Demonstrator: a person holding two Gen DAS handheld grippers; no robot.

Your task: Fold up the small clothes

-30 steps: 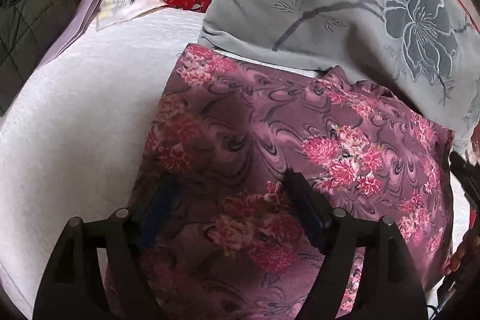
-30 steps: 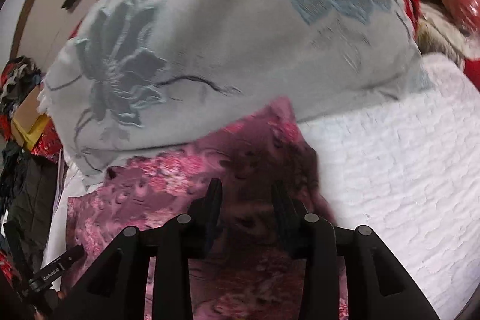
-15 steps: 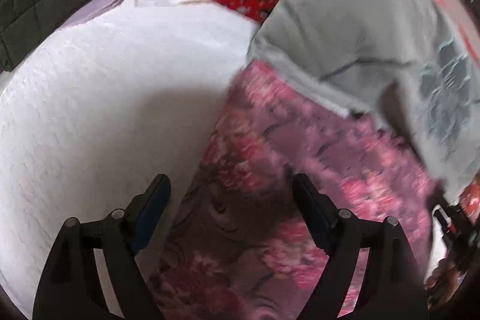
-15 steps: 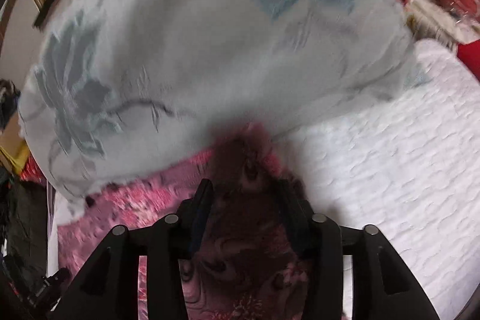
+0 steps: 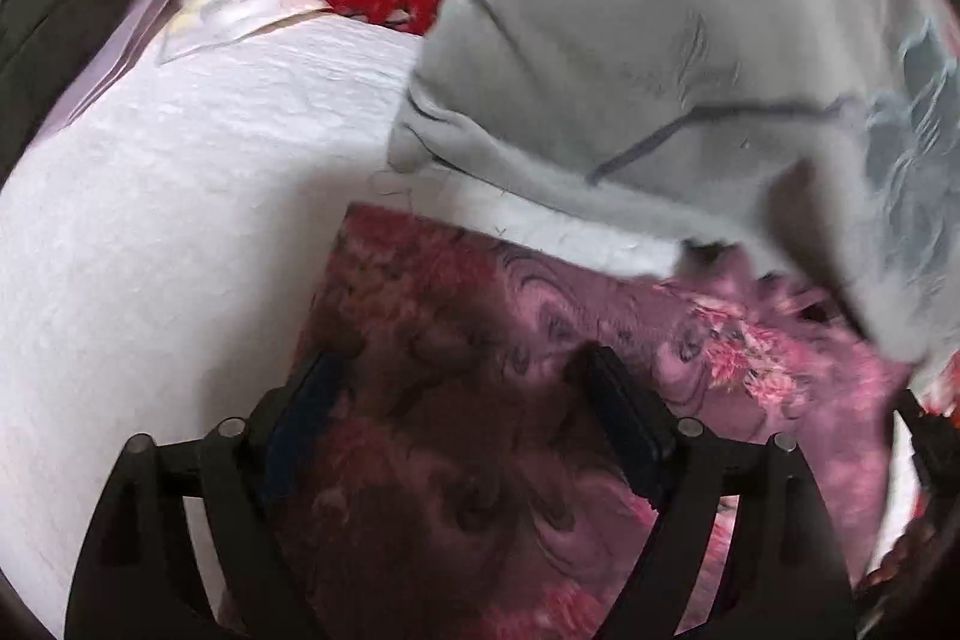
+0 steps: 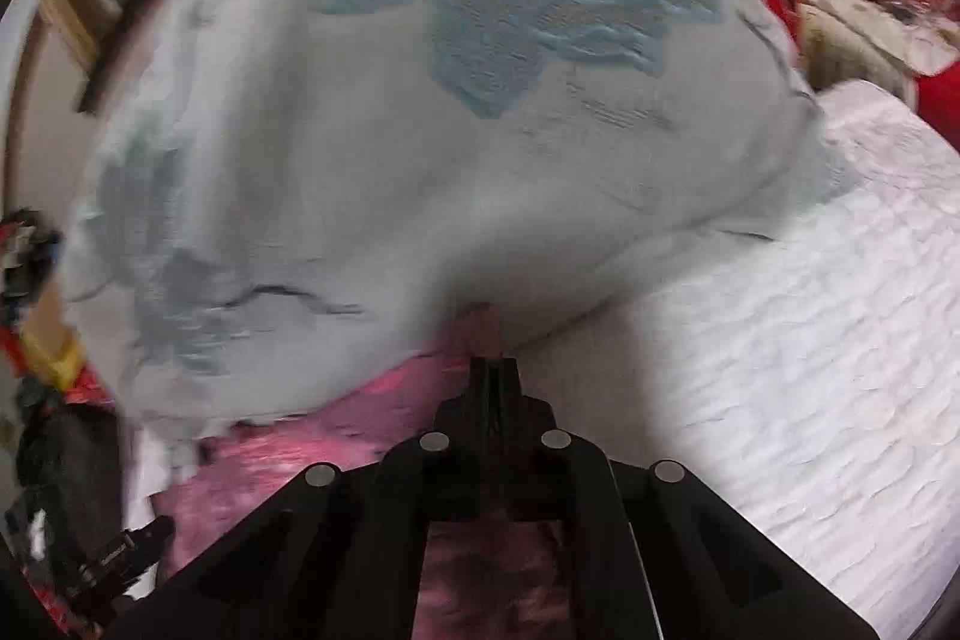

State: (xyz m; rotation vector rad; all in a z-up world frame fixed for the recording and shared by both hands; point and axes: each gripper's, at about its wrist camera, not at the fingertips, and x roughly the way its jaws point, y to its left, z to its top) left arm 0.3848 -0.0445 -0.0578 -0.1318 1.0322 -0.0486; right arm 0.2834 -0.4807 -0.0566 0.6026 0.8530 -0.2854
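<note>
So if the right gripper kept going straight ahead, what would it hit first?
Most likely the grey flowered pillow: the right gripper, shut on the pink floral garment, points at its lower edge. Depth is blurred.

The garment (image 5: 540, 352) is smeared by motion in both views — its floral print reads only as pink and maroon patches. Its far right corner slips under the grey pillow (image 5: 660, 40), and its near edge is cut off by the frame. In the right wrist view, the right claw (image 6: 493, 367) covers the pinched cloth — how much lies between the fingers cannot be told.
</note>
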